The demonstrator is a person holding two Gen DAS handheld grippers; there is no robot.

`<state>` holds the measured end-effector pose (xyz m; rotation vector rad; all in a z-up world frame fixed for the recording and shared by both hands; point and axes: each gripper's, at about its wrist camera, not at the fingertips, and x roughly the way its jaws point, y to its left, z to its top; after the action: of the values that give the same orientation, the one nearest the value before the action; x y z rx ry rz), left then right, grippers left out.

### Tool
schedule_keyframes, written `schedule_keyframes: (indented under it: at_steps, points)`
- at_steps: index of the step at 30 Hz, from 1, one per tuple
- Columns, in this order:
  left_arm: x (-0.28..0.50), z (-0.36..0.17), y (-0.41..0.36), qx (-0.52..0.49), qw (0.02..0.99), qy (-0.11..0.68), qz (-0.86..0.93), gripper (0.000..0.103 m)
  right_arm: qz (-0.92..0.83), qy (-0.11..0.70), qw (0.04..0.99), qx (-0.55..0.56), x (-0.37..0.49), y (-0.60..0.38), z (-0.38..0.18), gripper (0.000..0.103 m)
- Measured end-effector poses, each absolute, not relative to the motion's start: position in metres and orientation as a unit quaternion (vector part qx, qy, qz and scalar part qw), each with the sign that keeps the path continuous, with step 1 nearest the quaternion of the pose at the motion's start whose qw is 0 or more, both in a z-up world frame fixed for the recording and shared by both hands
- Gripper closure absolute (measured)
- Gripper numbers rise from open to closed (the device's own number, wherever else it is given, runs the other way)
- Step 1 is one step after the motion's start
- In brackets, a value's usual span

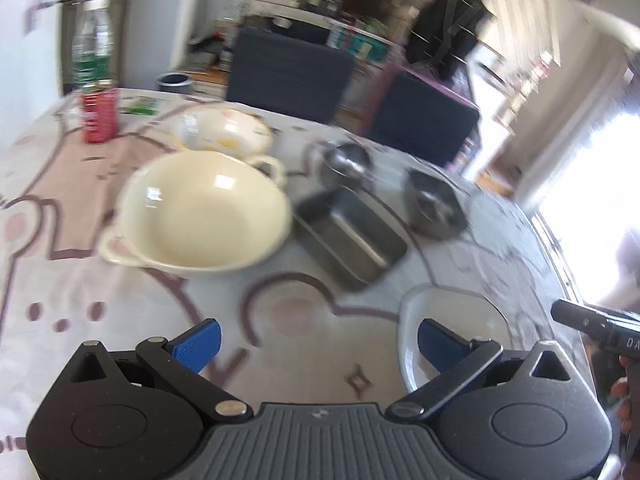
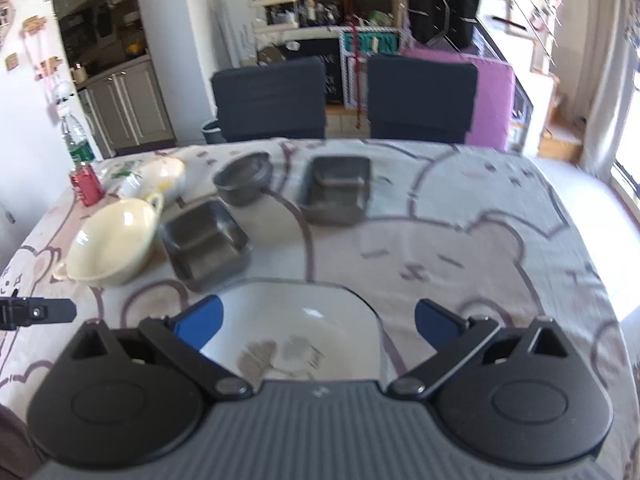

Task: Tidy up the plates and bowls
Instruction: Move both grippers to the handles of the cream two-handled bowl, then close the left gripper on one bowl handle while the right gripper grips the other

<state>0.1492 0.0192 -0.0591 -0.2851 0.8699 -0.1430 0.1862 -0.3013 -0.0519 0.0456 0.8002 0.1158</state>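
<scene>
My left gripper [image 1: 319, 344] is open and empty above the tablecloth. Ahead of it are a cream two-handled bowl [image 1: 204, 212], a white patterned bowl [image 1: 228, 132], a steel rectangular tray [image 1: 352, 240], a round steel bowl [image 1: 346, 160] and another steel dish [image 1: 434, 208]. A white square bowl [image 1: 452, 312] lies at its right. My right gripper [image 2: 319, 326] stands wide open above that white square bowl [image 2: 296, 312], pads clear of it. In the right wrist view the cream bowl [image 2: 116, 240], steel tray [image 2: 206, 246], round steel bowl [image 2: 244, 182] and deeper steel dish [image 2: 338, 192] sit beyond.
A red can [image 1: 99, 114] and a water bottle [image 1: 92, 48] stand at the table's far left. Two dark chairs [image 2: 272, 96] [image 2: 422, 96] face the far edge. The right part of the tablecloth [image 2: 480, 240] carries no dishes. Bright windows lie to the right.
</scene>
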Motion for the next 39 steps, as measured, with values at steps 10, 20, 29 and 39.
schedule_keyframes:
  at_steps: [10, 20, 29, 39]
  points:
    - [0.165, -0.070, 0.103, -0.189, 0.894, 0.404, 0.053, 0.000, 0.117, 0.355, 0.928, 0.013, 0.250, -0.209, -0.048, 0.000]
    - [0.187, -0.095, 0.137, -0.186, 0.901, 0.387, 0.066, 0.000, 0.196, 0.358, 0.913, 0.010, 0.330, -0.117, -0.055, 0.000]
    - [0.206, -0.111, 0.158, -0.277, 0.879, 0.385, 0.055, 0.002, 0.192, 0.420, 0.884, 0.066, 0.415, -0.089, -0.091, 0.024]
    - [0.228, -0.131, 0.174, -0.333, 0.845, 0.416, 0.048, 0.043, 0.212, 0.438, 0.873, 0.028, 0.436, -0.071, -0.134, 0.079]
